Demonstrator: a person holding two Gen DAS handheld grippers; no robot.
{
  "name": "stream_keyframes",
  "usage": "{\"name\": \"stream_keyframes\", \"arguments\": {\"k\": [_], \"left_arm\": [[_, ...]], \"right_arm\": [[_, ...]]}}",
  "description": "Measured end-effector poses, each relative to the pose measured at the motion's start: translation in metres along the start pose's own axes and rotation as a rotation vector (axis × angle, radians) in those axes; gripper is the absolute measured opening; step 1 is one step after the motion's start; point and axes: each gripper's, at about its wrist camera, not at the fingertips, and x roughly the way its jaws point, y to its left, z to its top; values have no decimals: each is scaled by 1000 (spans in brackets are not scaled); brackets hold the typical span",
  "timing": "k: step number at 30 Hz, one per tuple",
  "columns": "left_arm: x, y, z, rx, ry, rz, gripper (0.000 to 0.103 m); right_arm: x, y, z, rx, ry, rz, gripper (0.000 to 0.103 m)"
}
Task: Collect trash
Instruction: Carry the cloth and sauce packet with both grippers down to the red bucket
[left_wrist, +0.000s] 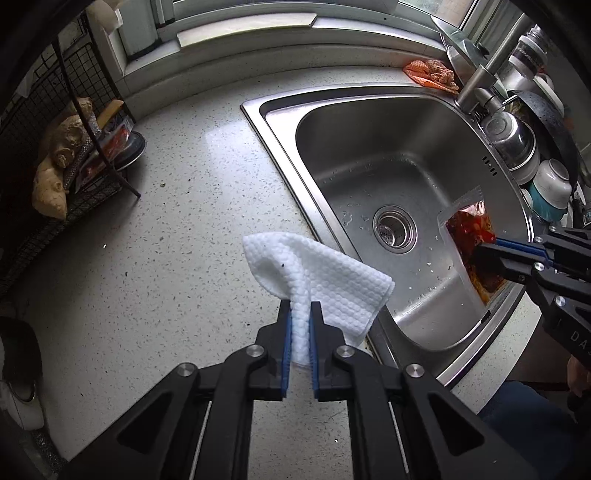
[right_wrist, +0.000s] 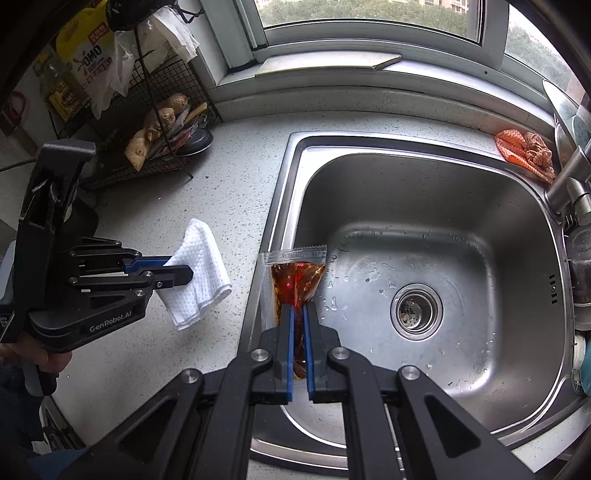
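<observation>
My left gripper (left_wrist: 301, 308) is shut on a white textured paper towel (left_wrist: 325, 277) and holds it above the speckled counter (left_wrist: 166, 240), just left of the sink. It also shows in the right wrist view (right_wrist: 184, 275) with the towel (right_wrist: 199, 273). My right gripper (right_wrist: 298, 308) is shut on a clear sauce packet (right_wrist: 295, 278) with red-brown oil inside, held over the left rim of the steel sink (right_wrist: 424, 177). The packet (left_wrist: 469, 236) and right gripper (left_wrist: 484, 249) show at the right of the left wrist view, over the sink (left_wrist: 369, 122).
A black wire rack (right_wrist: 162, 122) with ginger and packets stands at the counter's back left. An orange cloth (right_wrist: 524, 151) lies behind the sink by the faucet (right_wrist: 569, 184). Bowls and a pan (left_wrist: 546, 162) are stacked at the sink's right. The drain (right_wrist: 415, 308) sits mid-basin.
</observation>
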Motion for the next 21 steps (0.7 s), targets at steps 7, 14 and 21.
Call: {"name": "stream_keyframes", "arguments": {"k": [7, 14, 21], "left_arm": [[-32, -33, -35, -6, -22, 12, 7], [-57, -55, -66, -25, -46, 37, 7], [-77, -111, -97, -35, -82, 61, 7]], "right_arm": [[-30, 6, -31, -29, -38, -6, 4], [-54, -4, -68, -18, -64, -2, 4], [-87, -14, -108, -48, -96, 2, 4]]}}
